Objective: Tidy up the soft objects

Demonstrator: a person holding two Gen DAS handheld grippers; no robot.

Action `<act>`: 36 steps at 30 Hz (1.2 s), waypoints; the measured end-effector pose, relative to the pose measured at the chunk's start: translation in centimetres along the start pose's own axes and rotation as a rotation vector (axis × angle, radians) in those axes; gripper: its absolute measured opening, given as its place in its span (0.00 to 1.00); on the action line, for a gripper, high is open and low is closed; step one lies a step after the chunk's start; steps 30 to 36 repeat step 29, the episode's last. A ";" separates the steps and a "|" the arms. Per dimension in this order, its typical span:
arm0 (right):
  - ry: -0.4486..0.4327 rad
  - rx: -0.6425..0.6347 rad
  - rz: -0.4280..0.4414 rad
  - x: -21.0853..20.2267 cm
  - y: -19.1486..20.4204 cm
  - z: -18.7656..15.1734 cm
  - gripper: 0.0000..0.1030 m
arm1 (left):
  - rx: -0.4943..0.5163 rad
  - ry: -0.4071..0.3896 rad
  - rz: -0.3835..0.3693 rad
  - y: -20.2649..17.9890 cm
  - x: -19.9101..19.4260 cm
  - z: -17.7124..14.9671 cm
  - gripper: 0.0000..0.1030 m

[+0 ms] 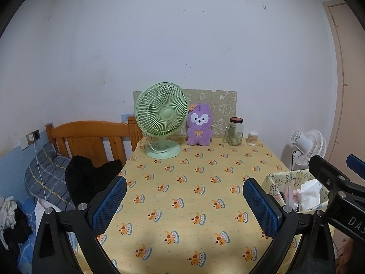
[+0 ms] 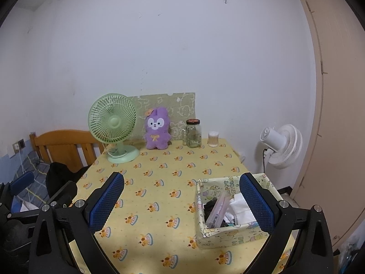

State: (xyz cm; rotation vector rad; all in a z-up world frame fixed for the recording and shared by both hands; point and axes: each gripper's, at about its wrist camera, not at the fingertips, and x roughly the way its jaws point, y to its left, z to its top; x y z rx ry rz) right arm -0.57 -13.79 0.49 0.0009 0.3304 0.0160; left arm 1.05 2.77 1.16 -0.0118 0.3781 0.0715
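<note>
A purple plush bunny (image 1: 199, 125) sits upright at the back of the table, against a patterned board; it also shows in the right wrist view (image 2: 157, 129). A printed fabric box (image 2: 222, 230) at the table's right front holds white cloth, dark items and a clear pouch; its corner shows in the left wrist view (image 1: 277, 180). My left gripper (image 1: 184, 203) is open and empty above the front of the yellow tablecloth (image 1: 182, 196). My right gripper (image 2: 181, 202) is open and empty, its right finger over the box.
A green desk fan (image 1: 162, 118) stands left of the bunny. A glass jar (image 1: 235, 131) and a cotton swab tub (image 1: 252, 138) stand to its right. A wooden bed head (image 1: 91, 137) with dark clothes lies left. A white floor fan (image 2: 281, 146) stands right.
</note>
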 end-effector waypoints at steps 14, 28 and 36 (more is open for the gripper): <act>0.000 0.003 0.002 -0.1 -0.4 -0.1 0.99 | -0.020 -0.002 -0.010 0.1 -0.3 0.0 1.00; 0.018 -0.005 0.009 0.3 -0.1 -0.4 0.99 | -0.024 -0.002 -0.014 0.5 -0.5 0.2 1.00; 0.019 -0.005 0.009 0.4 -0.1 -0.4 0.99 | -0.023 0.000 -0.014 0.5 -0.4 0.2 1.00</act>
